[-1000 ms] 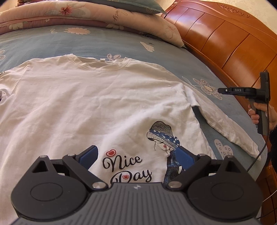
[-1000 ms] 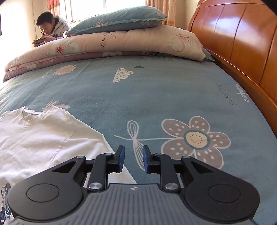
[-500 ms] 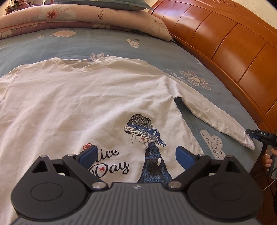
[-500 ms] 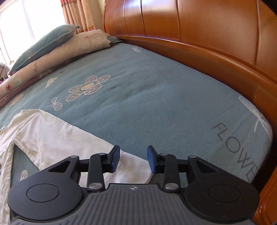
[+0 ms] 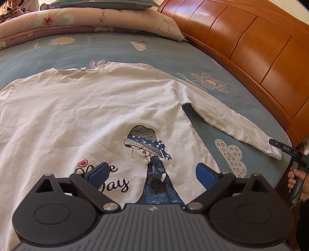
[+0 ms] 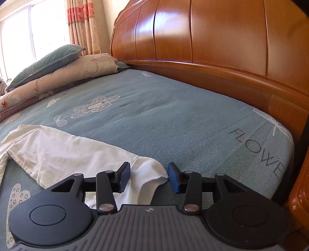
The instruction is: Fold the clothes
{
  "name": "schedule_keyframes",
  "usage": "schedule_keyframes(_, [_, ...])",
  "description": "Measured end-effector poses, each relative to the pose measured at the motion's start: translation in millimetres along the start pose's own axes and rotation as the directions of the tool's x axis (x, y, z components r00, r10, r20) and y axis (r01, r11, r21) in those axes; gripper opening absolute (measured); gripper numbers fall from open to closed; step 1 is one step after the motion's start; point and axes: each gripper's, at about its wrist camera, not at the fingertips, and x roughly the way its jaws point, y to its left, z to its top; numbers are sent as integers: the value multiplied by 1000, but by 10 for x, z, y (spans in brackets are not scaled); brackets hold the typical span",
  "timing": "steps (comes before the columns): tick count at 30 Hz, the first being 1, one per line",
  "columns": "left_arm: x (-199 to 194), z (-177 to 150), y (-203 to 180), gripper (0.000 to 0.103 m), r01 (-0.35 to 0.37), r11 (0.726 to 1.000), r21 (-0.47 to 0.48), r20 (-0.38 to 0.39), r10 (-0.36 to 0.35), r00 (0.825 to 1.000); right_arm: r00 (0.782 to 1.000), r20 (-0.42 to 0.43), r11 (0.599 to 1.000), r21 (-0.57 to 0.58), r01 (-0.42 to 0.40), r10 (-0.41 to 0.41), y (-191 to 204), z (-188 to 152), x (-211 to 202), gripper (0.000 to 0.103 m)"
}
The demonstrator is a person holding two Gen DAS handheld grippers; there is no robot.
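A white long-sleeved shirt (image 5: 87,115) with a printed girl and "Nice Day" lies flat, front up, on the blue bedsheet (image 5: 154,52). My left gripper (image 5: 152,173) hovers open above the shirt's lower front, with nothing between its blue pads. The shirt's right sleeve (image 5: 231,123) stretches toward the bed's corner. In the right wrist view the sleeve's cuff (image 6: 143,185) lies between the spread fingers of my right gripper (image 6: 149,171); the pads stand apart from the cloth. The left wrist view shows that gripper's tip (image 5: 278,144) at the cuff, held by a hand (image 5: 297,177).
The wooden headboard (image 6: 212,38) runs along the sleeve's far side. A folded quilt and pillow (image 5: 96,19) lie at the far end, with a person (image 5: 15,7) beyond them. The bed's corner edge (image 6: 285,154) drops off just right of the cuff.
My right gripper swung from over the sheet to the sleeve's end and came down, its jaws wider, with the cuff now between them. My left gripper drifted slightly along the shirt's hem.
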Motion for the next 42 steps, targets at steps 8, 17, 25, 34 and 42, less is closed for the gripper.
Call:
schedule_keyframes(8, [-7,8,-13,96,-10,1000,6,0,10,1000,998,36,999,-17,-47,47,-31,279,-45,8])
schedule_keyframes(17, [15,2,4,96,-16,1000,5,-10,16,1000,993,115,993,-121,8,6,9,975,209,8])
schedule_keyframes(25, [29,-3,35,96,-20,1000,-4,-15,20,1000,994,70,994,-73,86,-81,-83,1145,516,21])
schedule_keyframes(34, [113,-19,12,96,-10,1000,-6,-28,10,1000,998,16,996,-64,-61,63,193,990,499,33])
schedule_keyframes(42, [122,-31,64,96,-14,1000,-5,-34,14,999,967,-80,913,-321,-254,241,1102,1157,1048,36])
